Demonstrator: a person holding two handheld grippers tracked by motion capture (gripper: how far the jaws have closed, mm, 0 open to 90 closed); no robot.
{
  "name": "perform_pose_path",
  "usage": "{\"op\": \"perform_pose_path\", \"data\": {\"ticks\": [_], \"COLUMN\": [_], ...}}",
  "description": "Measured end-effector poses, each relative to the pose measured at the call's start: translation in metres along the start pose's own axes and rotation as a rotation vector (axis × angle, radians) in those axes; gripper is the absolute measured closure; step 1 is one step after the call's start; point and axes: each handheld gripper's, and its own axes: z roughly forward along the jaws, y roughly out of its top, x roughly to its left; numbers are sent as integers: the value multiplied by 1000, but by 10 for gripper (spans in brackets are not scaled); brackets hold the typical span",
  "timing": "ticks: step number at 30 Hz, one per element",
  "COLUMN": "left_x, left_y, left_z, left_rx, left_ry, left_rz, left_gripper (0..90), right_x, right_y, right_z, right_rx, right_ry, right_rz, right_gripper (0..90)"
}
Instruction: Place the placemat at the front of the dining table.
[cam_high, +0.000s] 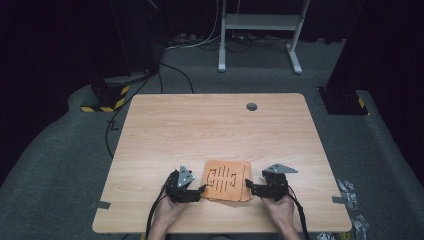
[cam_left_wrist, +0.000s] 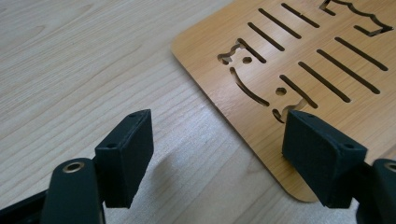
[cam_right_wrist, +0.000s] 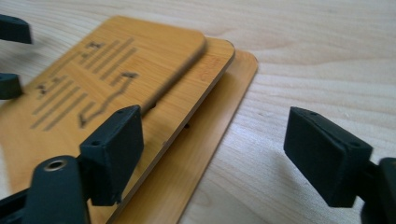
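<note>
The stack of wooden boards (cam_high: 226, 180) lies in the lower middle of the high view, near the front edge of the table (cam_high: 200, 125). Its top board (cam_right_wrist: 107, 65) carries cut slots and shaped openings; in my right gripper view, two more boards peek out beneath it, each shifted a little toward the right of the frame.

My left gripper (cam_high: 199, 191) sits just left of the stack, and in the left gripper view (cam_left_wrist: 217, 154) its jaws stand wide apart, gripping nothing: one over bare table at lower left, the other over the near corner of the top board at lower right.

My right gripper (cam_high: 248, 186) sits just right of the stack. In its own view (cam_right_wrist: 212, 154) the jaws are also wide and empty, the left one above the boards' edges, the right one over bare table.
</note>
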Motion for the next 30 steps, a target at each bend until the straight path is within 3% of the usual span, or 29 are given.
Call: {"op": "perform_pose_path", "data": {"ticks": [11,20,24,30], "left_x": [0,0,0,0], "left_y": [0,1,1,1], "left_z": [0,1,1,1], "left_rx": [-2,-3,-3,-3], "left_ry": [-2,-1,0,-1], "left_rz": [-2,-2,-3,-7], "left_gripper": [249,249,249,249], "right_x": [13,18,24,33], "right_y": [8,12,14,19], "right_z": [-8,1,-2,2], "right_rx": [-27,-7,-22,-11], "right_ry": [127,125,113,141], "right_rz": [-12,-3,-29,-56], "right_gripper": [248,220,216,216]}}
